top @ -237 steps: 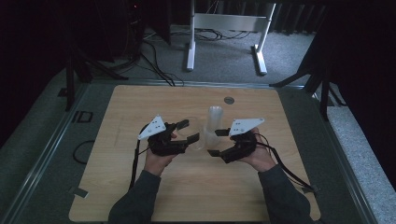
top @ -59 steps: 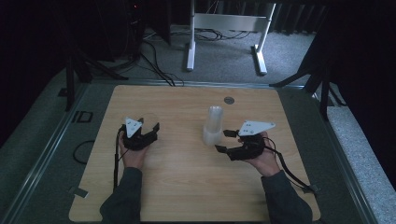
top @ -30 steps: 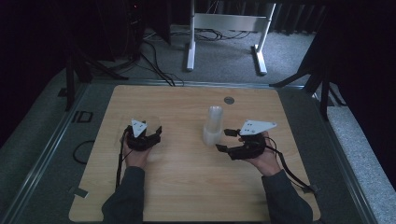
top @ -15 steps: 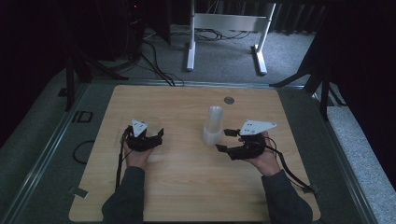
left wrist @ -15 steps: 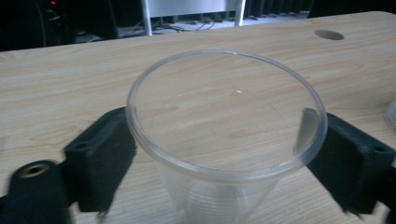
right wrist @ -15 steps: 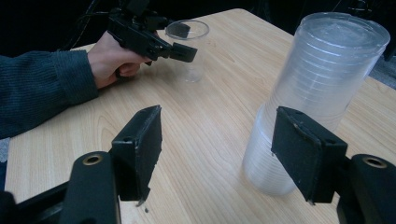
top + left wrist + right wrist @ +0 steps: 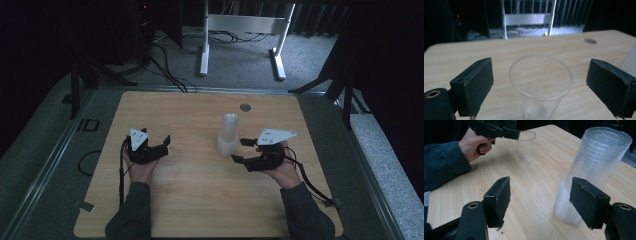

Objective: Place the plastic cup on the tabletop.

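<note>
your left gripper (image 7: 162,143) has drifted right, jaws wide around one clear cup (image 7: 541,85); right gripper (image 7: 540,201) gapes beside one cup stack (image 7: 592,170).

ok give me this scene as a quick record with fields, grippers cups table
left gripper: open, fingers on either side of the single cup, not touching it
single cup: clear plastic, upright on the table, empty
right gripper: open, beside the cup stack, one finger in front of its lower part
cup stack: clear cups nested, standing upright near the table's middle
table: light wood, a small dark round disc near the far edge
hands: one hand holds each gripper
</note>
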Demonstrator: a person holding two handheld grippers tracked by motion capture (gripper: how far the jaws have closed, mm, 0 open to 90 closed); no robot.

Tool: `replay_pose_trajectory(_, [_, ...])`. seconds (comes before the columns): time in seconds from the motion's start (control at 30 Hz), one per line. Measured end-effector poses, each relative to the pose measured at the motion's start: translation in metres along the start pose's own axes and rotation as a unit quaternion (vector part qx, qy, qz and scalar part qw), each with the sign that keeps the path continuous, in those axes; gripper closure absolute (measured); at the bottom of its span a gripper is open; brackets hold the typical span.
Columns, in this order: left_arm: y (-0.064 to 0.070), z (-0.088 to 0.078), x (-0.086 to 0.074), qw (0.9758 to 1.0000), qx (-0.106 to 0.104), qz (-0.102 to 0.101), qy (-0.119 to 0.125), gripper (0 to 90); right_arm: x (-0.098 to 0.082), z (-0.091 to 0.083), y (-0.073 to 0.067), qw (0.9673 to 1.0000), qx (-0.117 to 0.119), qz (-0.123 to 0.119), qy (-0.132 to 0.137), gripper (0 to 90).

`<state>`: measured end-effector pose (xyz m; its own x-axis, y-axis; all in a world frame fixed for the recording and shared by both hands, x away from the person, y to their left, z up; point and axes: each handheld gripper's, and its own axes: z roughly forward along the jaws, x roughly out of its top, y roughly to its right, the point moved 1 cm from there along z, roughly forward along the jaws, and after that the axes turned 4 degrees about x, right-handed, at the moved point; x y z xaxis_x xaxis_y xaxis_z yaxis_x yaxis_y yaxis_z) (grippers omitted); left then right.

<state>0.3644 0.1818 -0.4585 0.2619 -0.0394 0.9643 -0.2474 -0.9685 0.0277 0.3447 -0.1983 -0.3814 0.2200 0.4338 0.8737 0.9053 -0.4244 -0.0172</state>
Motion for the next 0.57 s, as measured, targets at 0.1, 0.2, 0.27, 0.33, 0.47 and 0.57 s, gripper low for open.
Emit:
replay_pose_trajectory(0.1, [0.003,-0.014,0.006,0.9997,-0.006,0.004,0.022,8.1,0.000,0.000,0.000,1.0000,0.000,0.000,0.001,32.6])
replay_pose_trajectory(0.2, [0.007,-0.027,0.010,0.9990,-0.015,0.013,0.041,10.0,0.000,-0.001,0.000,1.0000,0.000,0.000,0.001,32.6])
replay_pose_trajectory(0.27, [0.007,-0.027,0.010,0.9990,-0.015,0.013,0.041,10.7,0.000,-0.001,0.000,1.0000,0.000,0.000,0.001,32.6])
replay_pose_trajectory(0.33, [0.012,-0.040,0.013,0.9978,-0.032,0.018,0.056,12.6,0.000,-0.001,0.000,1.0000,0.000,0.001,0.000,32.5])
replay_pose_trajectory(0.47, [0.013,-0.046,0.013,0.9973,-0.042,0.018,0.057,13.0,0.000,0.000,0.000,1.0000,0.001,0.000,-0.001,32.3])
replay_pose_trajectory(0.57, [0.013,-0.047,0.010,0.9974,-0.046,0.016,0.053,13.8,0.000,0.001,0.000,1.0000,0.003,-0.001,-0.003,32.2])
